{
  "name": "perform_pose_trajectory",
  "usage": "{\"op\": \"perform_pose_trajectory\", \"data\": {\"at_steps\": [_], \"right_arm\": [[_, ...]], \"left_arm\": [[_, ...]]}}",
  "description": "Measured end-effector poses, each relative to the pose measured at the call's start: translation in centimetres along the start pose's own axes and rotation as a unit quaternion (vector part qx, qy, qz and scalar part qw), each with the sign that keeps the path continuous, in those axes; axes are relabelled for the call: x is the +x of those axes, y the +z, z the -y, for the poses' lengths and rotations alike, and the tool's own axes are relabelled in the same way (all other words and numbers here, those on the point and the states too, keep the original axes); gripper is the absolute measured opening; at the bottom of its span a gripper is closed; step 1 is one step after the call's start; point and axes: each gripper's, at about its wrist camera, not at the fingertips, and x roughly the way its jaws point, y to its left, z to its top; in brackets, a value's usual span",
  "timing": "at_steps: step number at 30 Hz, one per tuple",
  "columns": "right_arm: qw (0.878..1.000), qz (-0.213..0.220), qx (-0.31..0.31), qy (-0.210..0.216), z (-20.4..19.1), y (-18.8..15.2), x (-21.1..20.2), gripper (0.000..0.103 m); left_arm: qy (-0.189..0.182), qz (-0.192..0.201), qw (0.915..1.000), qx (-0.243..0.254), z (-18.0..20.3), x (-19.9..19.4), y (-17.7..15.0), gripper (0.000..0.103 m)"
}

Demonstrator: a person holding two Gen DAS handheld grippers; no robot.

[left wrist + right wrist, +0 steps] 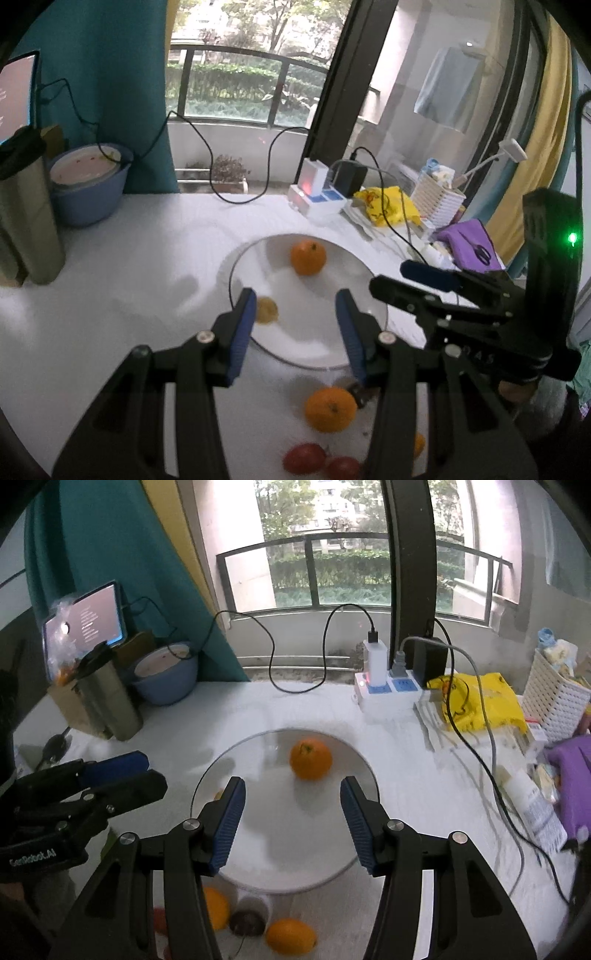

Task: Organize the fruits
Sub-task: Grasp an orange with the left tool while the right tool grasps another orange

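Fruit sits in two groups around the glass plate [364,275] in the middle of the white counter [147,236]. On the plate lie an orange [308,257] toward its far side and a small yellow fruit [266,311] at its left edge. Off the plate, on the near side, wait a second orange [330,409], two red tomatoes [304,458] and, in the right wrist view, another orange [291,936] beside a small dark-filled cup [248,919].

Both tools hover above the plate with nothing in them. The left gripper [295,325] has its jaws apart, the blue pads clear of any fruit. The right gripper [291,816] has its jaws apart too, a little wider.

The step in hand looks like going back for the next loose piece. To do it well, I would send each gripper to the fruit nearest it on the near side of the plate, so the two tools do not cross. Come down with the jaws straddling the widest part of the fruit, not its top, since a round orange can squirt out of a high pinch. Close gently on the tomatoes, which probably bruise. Mind the cup next to the oranges, and lift clear of the plate rim before setting down in the bare middle of the plate, away from the orange already there.
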Motion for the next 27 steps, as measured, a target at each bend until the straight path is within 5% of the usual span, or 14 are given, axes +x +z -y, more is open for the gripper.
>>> {"op": "perform_pose_trajectory", "data": {"at_steps": [17,27], "right_arm": [[0.999,-0.048,0.0,-0.01,0.5,-7.4,-1.7,0.053],[0.998,-0.064,0.009,0.013,0.5,-8.9,-0.8,0.052]], "left_arm": [[-0.004,-0.061,0.9981,-0.006,2.2,0.9,-6.2,0.046],[0.003,-0.093,0.9957,0.0,2.4,2.8,-7.7,0.047]]}}
